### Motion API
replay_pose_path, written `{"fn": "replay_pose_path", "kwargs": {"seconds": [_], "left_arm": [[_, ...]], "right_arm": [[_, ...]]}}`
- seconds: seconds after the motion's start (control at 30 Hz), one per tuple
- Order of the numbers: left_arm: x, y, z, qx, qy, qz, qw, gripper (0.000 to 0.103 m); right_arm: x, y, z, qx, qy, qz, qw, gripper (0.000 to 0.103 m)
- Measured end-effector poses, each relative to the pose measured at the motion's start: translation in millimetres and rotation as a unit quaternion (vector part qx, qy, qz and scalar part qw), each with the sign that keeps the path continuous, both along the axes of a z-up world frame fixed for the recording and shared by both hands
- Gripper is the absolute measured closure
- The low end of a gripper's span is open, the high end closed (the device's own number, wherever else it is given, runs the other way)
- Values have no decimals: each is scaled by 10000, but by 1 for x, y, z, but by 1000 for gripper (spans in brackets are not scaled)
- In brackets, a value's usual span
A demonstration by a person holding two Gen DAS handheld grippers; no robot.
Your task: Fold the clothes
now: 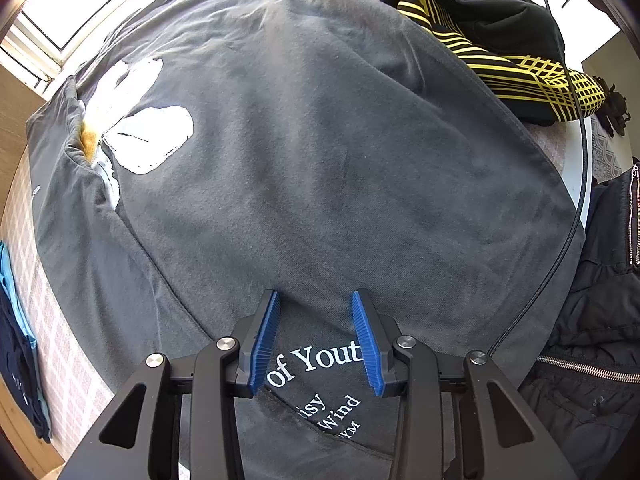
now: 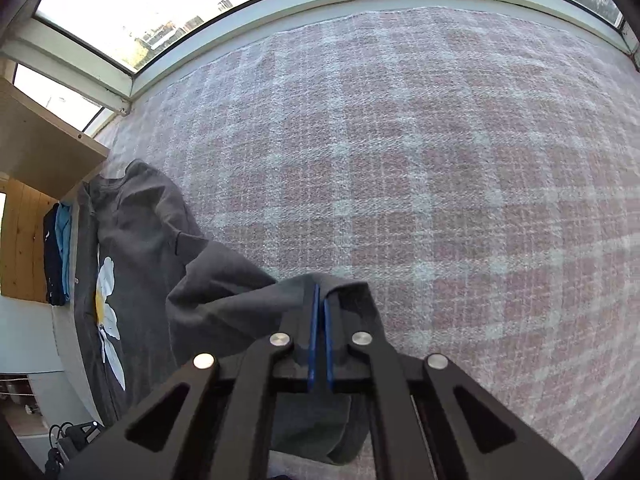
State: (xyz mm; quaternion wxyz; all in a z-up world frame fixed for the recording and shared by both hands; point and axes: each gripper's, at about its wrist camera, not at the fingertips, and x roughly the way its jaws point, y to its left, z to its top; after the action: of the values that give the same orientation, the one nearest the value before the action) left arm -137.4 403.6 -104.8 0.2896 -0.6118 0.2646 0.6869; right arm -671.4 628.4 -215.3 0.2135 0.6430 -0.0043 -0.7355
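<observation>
A dark grey T-shirt (image 1: 320, 160) with a white daisy print (image 1: 148, 140) lies spread over the plaid bed cover. My left gripper (image 1: 316, 294) points straight down at the shirt's near end, over white lettering (image 1: 320, 360). Its blue pads (image 1: 266, 336) stand apart with the cloth lying flat beneath them, so it is open. In the right wrist view the same shirt (image 2: 140, 240) lies at the left. A grey sleeve or corner (image 2: 240, 292) of it is pulled up to my right gripper (image 2: 320, 294), whose blue pads are shut on that cloth.
A black garment with yellow stripes (image 1: 500, 60) lies past the shirt's far right edge. A black zipped jacket (image 1: 600, 320) and a black cable (image 1: 576, 200) are at the right. Blue and dark clothes (image 2: 60, 248) hang by a wooden shelf (image 2: 40, 152). The pink plaid cover (image 2: 440, 160) stretches toward the window (image 2: 160, 0).
</observation>
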Motion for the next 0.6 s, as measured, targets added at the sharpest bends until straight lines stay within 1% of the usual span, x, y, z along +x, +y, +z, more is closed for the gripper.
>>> {"fn": "replay_pose_path", "kwargs": {"seconds": [0.07, 0.13, 0.17, 0.2, 0.23, 0.27, 0.33, 0.37, 0.43, 0.53, 0.6], "left_arm": [[1, -1, 0, 10, 5, -9, 10000, 66], [1, -2, 1, 21, 16, -11, 10000, 66], [2, -3, 1, 28, 18, -15, 10000, 66], [2, -3, 1, 31, 17, -23, 10000, 66], [2, -4, 2, 31, 15, -32, 10000, 66], [2, -4, 2, 30, 13, -42, 10000, 66], [3, -4, 2, 15, 18, -61, 10000, 66], [3, -5, 3, 18, 23, -65, 10000, 66], [6, -5, 4, 27, 32, -131, 9999, 66], [6, -2, 3, 35, 44, -184, 9998, 66], [8, -4, 4, 39, 44, -218, 9997, 66]], "right_arm": [[1, 27, 10, 186, 163, -407, 9989, 100], [4, 41, 15, 62, 72, -499, 9987, 100], [5, 42, 14, -19, -79, -436, 9990, 96], [7, 40, 13, -11, -176, -432, 9989, 90], [9, 39, 14, -20, -206, -449, 9988, 86], [12, 42, 19, -106, -109, -489, 9987, 79], [20, 51, 30, -462, 37, -491, 9977, 73], [25, 54, 33, -616, 61, -453, 9971, 72], [41, 54, 34, -645, 114, -165, 9977, 72], [75, 41, 23, -223, 122, 610, 9978, 72], [91, 34, 11, -117, 28, 905, 9958, 72]]}}
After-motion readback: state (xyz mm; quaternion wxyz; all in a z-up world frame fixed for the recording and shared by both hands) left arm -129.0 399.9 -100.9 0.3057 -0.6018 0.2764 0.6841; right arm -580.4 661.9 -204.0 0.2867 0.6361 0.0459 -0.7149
